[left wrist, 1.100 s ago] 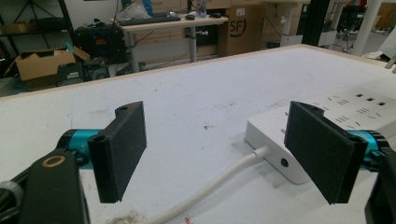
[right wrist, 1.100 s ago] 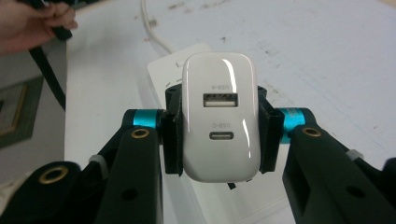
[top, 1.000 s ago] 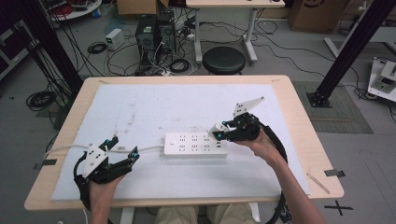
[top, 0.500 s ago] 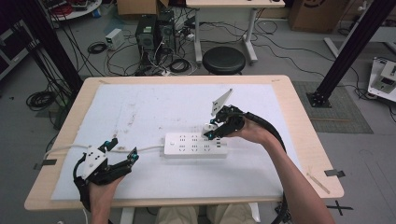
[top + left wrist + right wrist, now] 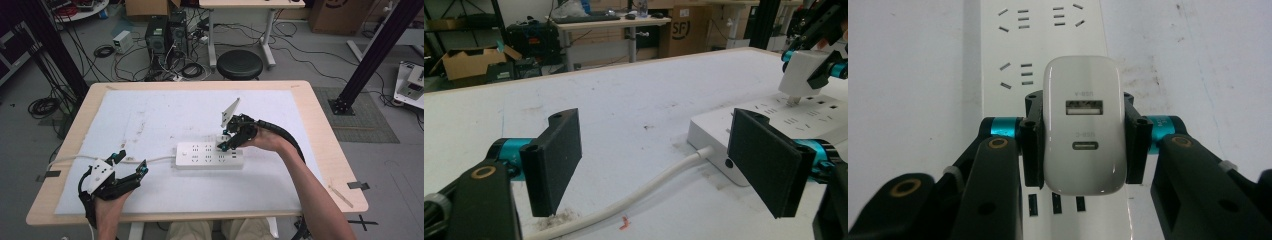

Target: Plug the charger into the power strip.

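Observation:
A white power strip [image 5: 209, 155] lies mid-table on the white mat, and its cable [image 5: 70, 161] runs off to the left. My right gripper [image 5: 229, 140] is shut on a white USB charger [image 5: 1084, 135], ports facing the camera, directly over the strip [image 5: 1043, 40]. In the left gripper view the charger [image 5: 801, 75] hangs with its prongs pointing down at the strip's sockets [image 5: 774, 107]; whether they touch I cannot tell. My left gripper [image 5: 131, 162] rests near the front left with its jaws wide open and nothing between the pads [image 5: 554, 160]; the cable [image 5: 649, 192] passes beneath them.
The white mat [image 5: 150, 115] covers most of the wooden table [image 5: 320, 125]. Beyond the far edge stand a black stool [image 5: 240, 62], computer cases [image 5: 165, 32] and loose floor cables. Tape strips mark the table's right front corner [image 5: 357, 185].
My right gripper has carried the charger leftward from the strip's right end to over its sockets and slightly down. The left gripper has stayed put.

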`<state>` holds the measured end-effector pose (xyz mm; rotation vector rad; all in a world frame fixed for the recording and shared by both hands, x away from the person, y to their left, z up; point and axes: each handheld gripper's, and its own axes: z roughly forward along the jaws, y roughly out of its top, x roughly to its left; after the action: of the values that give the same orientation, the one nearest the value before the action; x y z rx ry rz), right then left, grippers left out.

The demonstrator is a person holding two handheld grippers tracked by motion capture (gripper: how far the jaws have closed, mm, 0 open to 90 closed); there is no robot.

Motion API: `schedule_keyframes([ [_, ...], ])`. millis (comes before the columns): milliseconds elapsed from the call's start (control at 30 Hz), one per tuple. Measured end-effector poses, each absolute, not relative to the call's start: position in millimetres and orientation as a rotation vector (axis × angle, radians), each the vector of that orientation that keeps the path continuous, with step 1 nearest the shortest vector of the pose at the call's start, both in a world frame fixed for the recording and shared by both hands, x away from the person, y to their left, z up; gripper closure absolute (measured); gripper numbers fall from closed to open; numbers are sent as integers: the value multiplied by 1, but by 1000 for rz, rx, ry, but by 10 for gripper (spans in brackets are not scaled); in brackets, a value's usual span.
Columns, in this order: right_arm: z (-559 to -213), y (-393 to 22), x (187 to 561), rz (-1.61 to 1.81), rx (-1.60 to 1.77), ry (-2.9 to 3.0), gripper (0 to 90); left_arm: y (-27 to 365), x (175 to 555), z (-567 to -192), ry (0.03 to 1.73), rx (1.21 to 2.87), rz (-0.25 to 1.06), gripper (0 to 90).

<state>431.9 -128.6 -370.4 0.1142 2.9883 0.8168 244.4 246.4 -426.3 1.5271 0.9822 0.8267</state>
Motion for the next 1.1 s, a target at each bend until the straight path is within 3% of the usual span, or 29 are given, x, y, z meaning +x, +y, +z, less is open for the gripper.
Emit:
schedule_keyframes([
  [1100, -374, -122, 436, 783, -18, 3016, 636, 249, 241, -427, 996, 1537, 825, 223],
])
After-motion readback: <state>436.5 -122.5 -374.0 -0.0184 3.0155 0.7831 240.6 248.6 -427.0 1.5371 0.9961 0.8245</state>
